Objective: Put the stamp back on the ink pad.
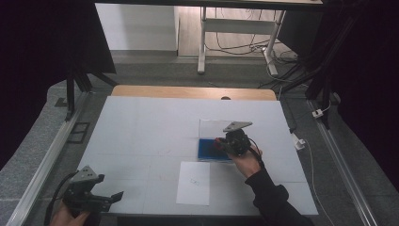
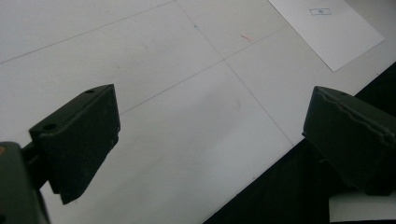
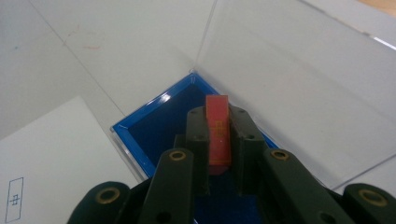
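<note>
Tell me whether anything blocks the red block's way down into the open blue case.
Nothing visible does. The right gripper holds the red block directly over the blue case, whose clear lid stands open behind it.

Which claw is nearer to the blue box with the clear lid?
Right. The right claw, shut on a red block, is right over the blue box. The left claw sits open at the table's near left corner, far from it.
</note>
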The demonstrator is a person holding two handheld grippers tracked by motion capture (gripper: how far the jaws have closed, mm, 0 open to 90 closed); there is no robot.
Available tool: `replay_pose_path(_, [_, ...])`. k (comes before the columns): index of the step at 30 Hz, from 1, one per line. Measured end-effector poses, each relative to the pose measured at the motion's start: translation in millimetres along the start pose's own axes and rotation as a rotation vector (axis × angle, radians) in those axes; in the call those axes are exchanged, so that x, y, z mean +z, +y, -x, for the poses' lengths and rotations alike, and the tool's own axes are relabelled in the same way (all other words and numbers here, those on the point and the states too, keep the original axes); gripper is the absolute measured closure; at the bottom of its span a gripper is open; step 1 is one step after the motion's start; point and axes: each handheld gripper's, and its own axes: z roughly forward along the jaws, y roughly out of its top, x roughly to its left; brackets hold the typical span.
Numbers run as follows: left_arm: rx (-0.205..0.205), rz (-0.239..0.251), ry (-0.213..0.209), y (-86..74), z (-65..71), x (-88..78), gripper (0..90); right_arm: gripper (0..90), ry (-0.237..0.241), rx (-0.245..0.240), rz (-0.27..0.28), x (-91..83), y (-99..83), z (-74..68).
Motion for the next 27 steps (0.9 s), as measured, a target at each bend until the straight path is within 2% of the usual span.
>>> replay_pose_path(10, [0.002, 0.0, 0.002, -0.1, 0.1, -0.1, 4.3, 79.3, -0.014, -0.032, -0.053, 11.8, -2.6, -3.6])
replay_pose_path(13, [0.002, 0.0, 0.002, -0.1, 0.2, -0.1, 4.3, 79.2, -0.019, -0.027, -0.056, 12.6, -2.3, -4.3])
replay_pose_path(22, [0.003, 0.001, 0.002, -0.2, 0.1, -0.2, 4.3, 78.2, -0.021, -0.03, -0.05, 12.7, -2.5, -4.6])
replay_pose_path(27, [0.004, 0.001, 0.001, -0.2, 0.1, -0.4, 4.3, 72.4, -0.015, -0.004, 0.0, 8.2, -1.0, -3.6])
